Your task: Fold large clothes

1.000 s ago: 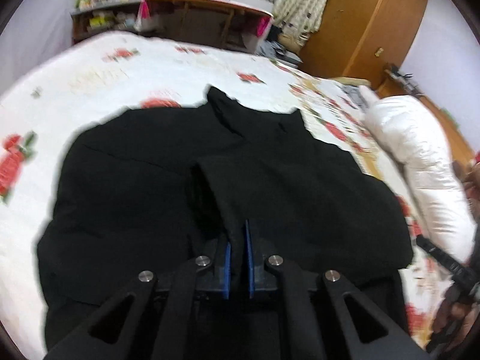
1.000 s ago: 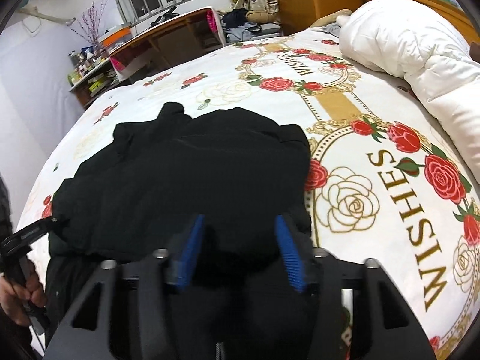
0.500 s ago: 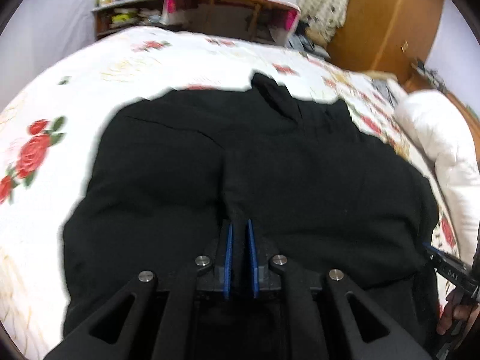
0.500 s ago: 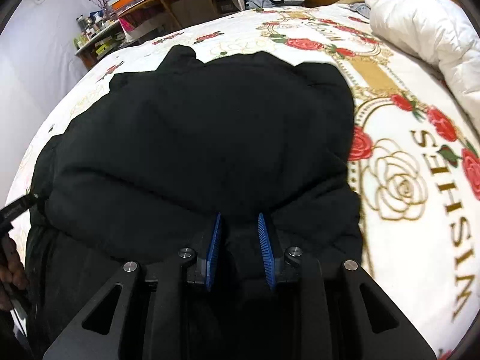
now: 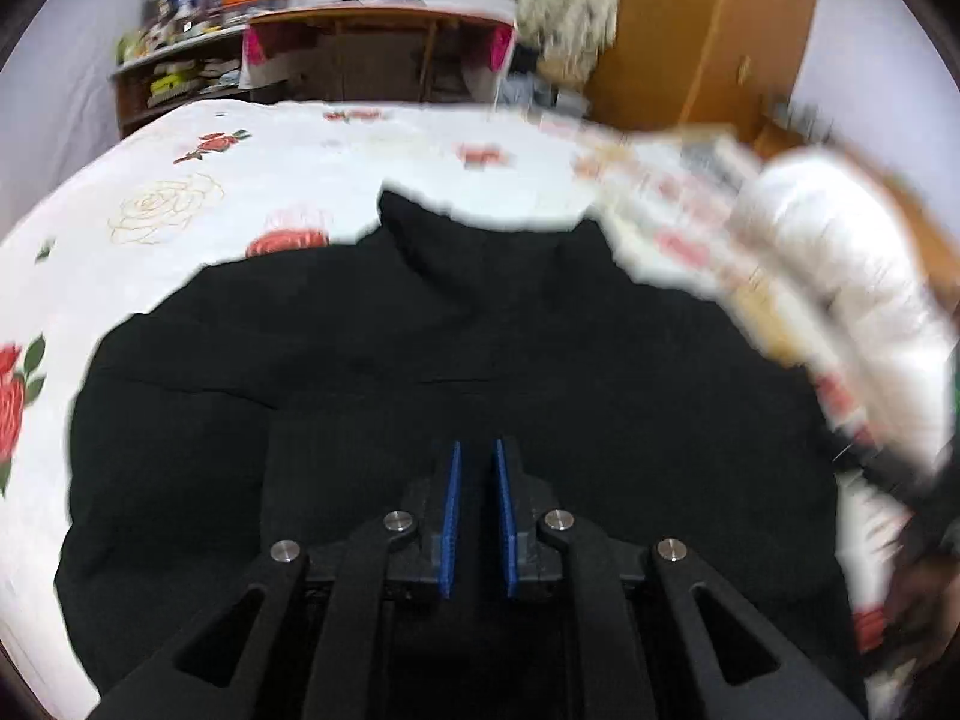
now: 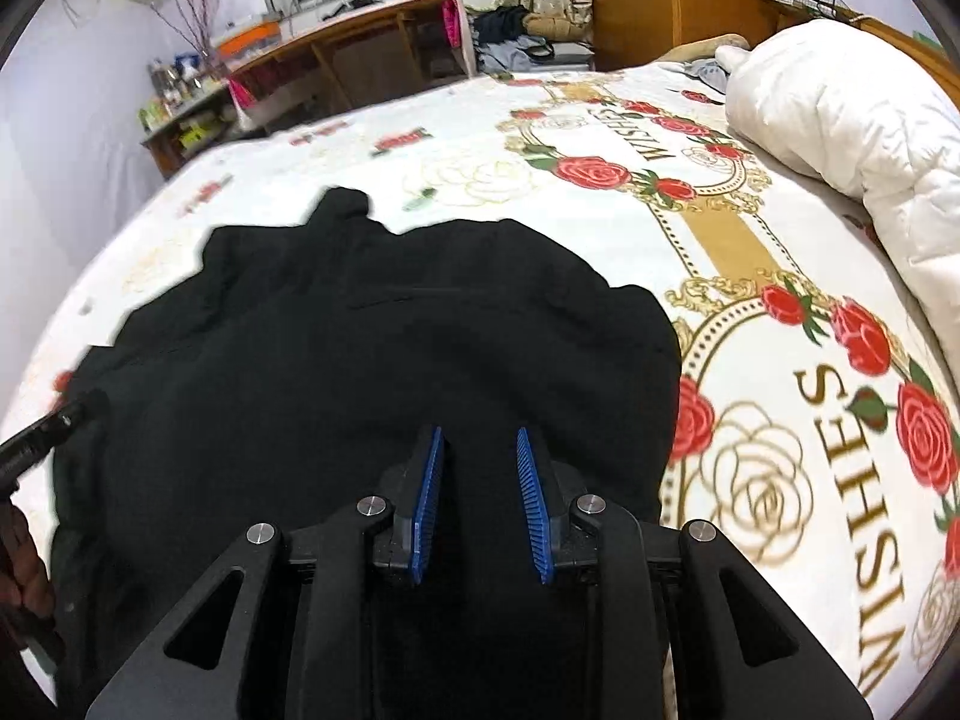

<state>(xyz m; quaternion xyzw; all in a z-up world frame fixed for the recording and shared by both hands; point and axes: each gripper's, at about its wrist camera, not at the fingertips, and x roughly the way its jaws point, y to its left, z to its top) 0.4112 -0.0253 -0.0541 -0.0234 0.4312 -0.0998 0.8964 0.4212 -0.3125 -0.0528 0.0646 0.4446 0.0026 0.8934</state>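
A: Left claw (image 5: 478,468) is sitting with its blue pads narrowly apart, a dark strip between them; I cannot tell whether cloth is pinched there or only lying beneath.

B: Right claw (image 6: 480,462) is standing wider, a clear gap between its pads, gripping nothing that I can make out; it is hovering over the near edge of the black coat (image 6: 372,360).

A: Coat is lying spread on the rose bedspread (image 6: 750,468), collar pointing away from us toward the wooden desk (image 6: 360,48); white duvet (image 6: 852,138) is bundled well to the right of the coat.

B: Judging by that, the near hem is being readied for a fold up toward the collar; both claws ought to be taking the hem at matching points either side of the coat's middle, so the edge is rising level.

A: Padded cloth is probably slipping easily; biting deep into the full thickness seems wiser than nipping the top layer.

B: Left view is blurring, so slowing down would be helping; landing the hem square on the collar is mattering more than speed.
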